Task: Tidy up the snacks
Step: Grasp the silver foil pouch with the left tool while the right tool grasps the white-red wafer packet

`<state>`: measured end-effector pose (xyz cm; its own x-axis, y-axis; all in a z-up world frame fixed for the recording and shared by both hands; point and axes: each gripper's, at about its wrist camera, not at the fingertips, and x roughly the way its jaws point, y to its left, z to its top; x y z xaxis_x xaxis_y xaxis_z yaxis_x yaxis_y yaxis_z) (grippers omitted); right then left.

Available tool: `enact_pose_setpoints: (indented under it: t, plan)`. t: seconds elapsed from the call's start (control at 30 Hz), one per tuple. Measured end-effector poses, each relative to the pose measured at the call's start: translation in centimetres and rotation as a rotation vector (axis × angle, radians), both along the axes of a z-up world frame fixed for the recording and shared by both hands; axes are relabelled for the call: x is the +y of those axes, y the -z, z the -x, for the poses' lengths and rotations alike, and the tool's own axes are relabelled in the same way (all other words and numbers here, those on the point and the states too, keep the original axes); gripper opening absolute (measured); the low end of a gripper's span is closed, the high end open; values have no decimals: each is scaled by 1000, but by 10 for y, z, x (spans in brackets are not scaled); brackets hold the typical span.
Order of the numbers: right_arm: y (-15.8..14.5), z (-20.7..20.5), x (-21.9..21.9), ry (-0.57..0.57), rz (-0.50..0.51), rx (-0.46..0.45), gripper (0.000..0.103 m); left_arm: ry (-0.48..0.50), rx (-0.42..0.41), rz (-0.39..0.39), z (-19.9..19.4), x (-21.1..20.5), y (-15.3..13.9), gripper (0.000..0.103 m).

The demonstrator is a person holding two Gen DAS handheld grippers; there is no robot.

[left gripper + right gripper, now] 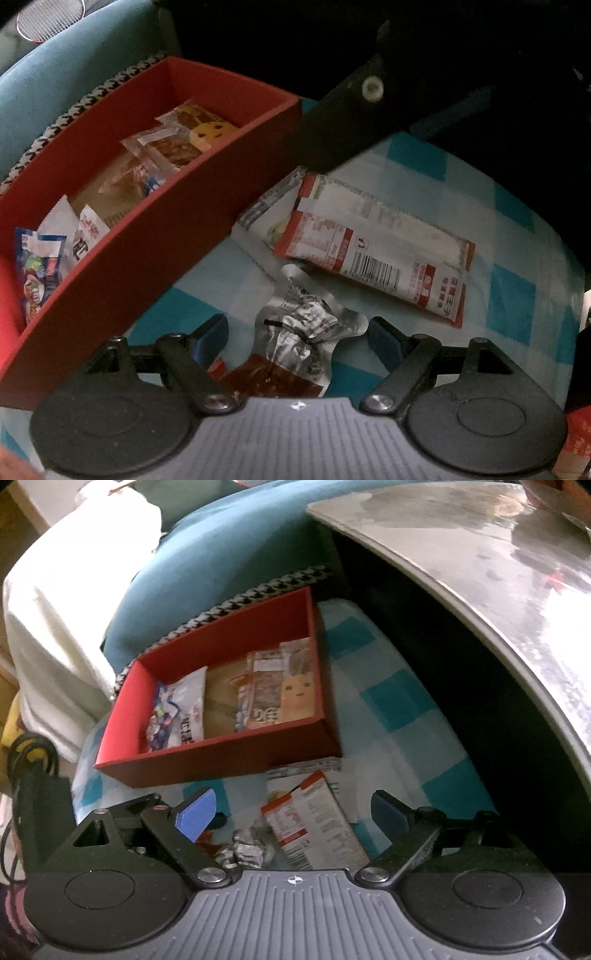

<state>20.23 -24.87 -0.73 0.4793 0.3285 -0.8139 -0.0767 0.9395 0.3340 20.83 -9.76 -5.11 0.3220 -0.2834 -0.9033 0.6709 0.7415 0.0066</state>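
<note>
Silver foil packet [299, 328] lies between the open left claw [295, 332]; right claw [295, 812] open too.

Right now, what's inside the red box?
The red box holds several snack packets: a white and blue pair at one end, a stack with a yellow smiley pack at the other. Whatever lies beneath them is covered.

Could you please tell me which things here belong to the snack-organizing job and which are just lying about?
Part of the job:
red box
red-and-white packet
crumpled silver pouch
snacks already boxed

Lying about:
white cloth
teal cushion
checked cover
</note>
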Motion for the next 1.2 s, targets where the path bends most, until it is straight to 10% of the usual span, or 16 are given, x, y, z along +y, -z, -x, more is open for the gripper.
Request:
enact_pose_setpoints:
  t: [0.17, 0.23, 0.8, 1.0, 1.2]
  plan:
    - [-1, 0, -4, 8, 4, -11, 95, -78, -5, 11, 12, 9, -5, 60]
    - [2, 2, -3, -2, 28, -9, 95, -109, 2, 18, 15, 15, -9, 39]
    - [65, 6, 19, -148, 218, 112, 96, -178, 43, 28, 34, 41, -18, 40]
    - [71, 9, 44, -211, 357, 52, 94, -152, 62, 9, 30, 32, -9, 70]
    - [69, 15, 52, -241, 391, 18, 82, -142, 3, -36, 28, 23, -4, 70]
